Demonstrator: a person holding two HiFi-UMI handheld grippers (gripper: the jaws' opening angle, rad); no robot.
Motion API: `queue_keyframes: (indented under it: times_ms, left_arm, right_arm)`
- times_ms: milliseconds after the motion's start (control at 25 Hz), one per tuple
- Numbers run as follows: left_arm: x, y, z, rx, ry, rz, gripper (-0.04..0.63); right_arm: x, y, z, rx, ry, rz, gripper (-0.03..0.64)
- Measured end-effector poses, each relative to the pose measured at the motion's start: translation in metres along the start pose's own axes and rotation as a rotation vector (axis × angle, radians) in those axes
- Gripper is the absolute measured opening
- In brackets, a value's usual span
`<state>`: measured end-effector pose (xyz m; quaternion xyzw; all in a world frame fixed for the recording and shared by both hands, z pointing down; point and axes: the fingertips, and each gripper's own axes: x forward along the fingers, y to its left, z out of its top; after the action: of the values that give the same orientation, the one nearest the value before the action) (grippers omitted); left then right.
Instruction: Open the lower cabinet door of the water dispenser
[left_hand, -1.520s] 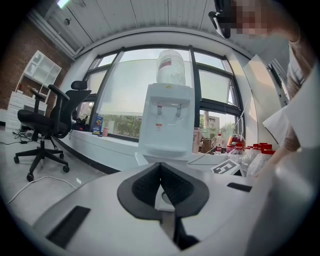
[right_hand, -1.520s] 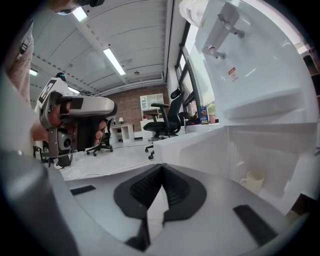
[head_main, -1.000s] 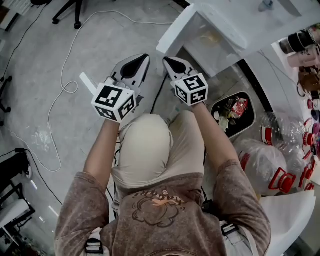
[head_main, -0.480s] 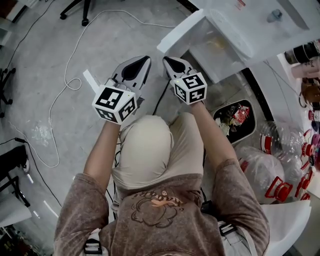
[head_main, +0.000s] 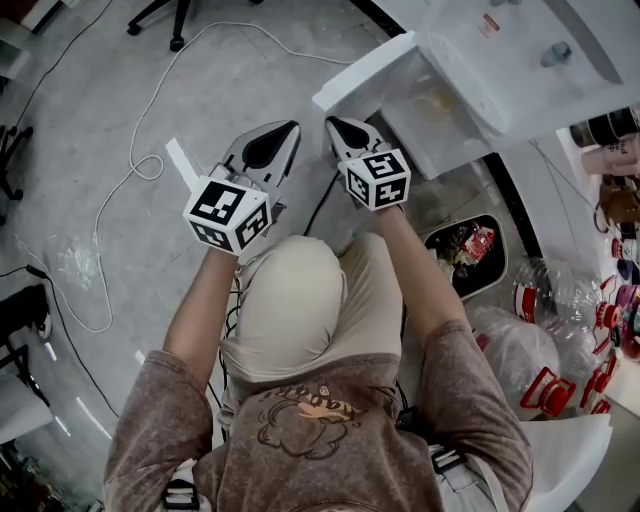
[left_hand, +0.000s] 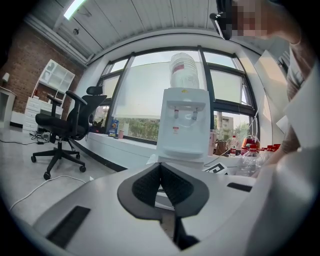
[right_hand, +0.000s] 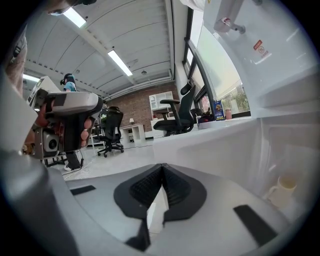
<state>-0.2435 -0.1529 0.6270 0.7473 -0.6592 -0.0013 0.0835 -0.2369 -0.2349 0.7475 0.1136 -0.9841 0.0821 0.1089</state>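
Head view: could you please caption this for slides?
Left gripper and right gripper, shut, near the open cabinet door.

Bright daylight through windows (left_hand: 150, 95), ceiling strip lights (right_hand: 119, 62), soft shadows, fisheye-bent edges, dark vignetted corners

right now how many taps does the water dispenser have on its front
2. In the left gripper view both sit side by side on the white water dispenser's front, under its clear bottle: a left tap and a right tap. None seems hidden.
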Motion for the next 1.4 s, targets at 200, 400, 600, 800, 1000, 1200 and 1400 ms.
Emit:
queue_keyframes:
  times_ms: [200, 400, 600, 800, 1000, 1200, 1400]
  left_arm:
    - [0.000, 0.004, -0.001, -0.004, 0.001, 0.005, 0.017]
    - [0.004, 0.004, -0.002, -0.008, 0.000, 0.001, 0.017]
    - [0.009, 0.003, -0.003, -0.004, 0.002, -0.013, 0.017]
    - [0.020, -0.003, 0.002, 0.011, 0.012, -0.051, 0.017]
    - [0.032, -0.011, 0.025, 0.000, 0.038, -0.093, 0.017]
    - [0.042, -0.027, 0.084, -0.015, 0.081, -0.131, 0.017]
    - [0.031, -0.041, 0.168, -0.025, 0.096, -0.153, 0.017]
  right_arm:
    - [0.011, 0.002, 0.003, 0.000, 0.006, 0.001, 0.008]
    - [0.011, 0.003, 0.007, 0.003, -0.002, 0.002, 0.008]
    - [0.004, 0.004, 0.015, -0.004, -0.021, 0.007, 0.008]
    - [-0.018, -0.004, 0.028, -0.002, -0.043, -0.015, 0.008]
    - [-0.049, -0.014, 0.065, 0.012, -0.064, -0.043, 0.006]
    - [-0.090, -0.017, 0.134, 0.014, -0.067, -0.080, 0.006]
    - [-0.130, -0.007, 0.221, 0.035, -0.068, -0.107, 0.006]
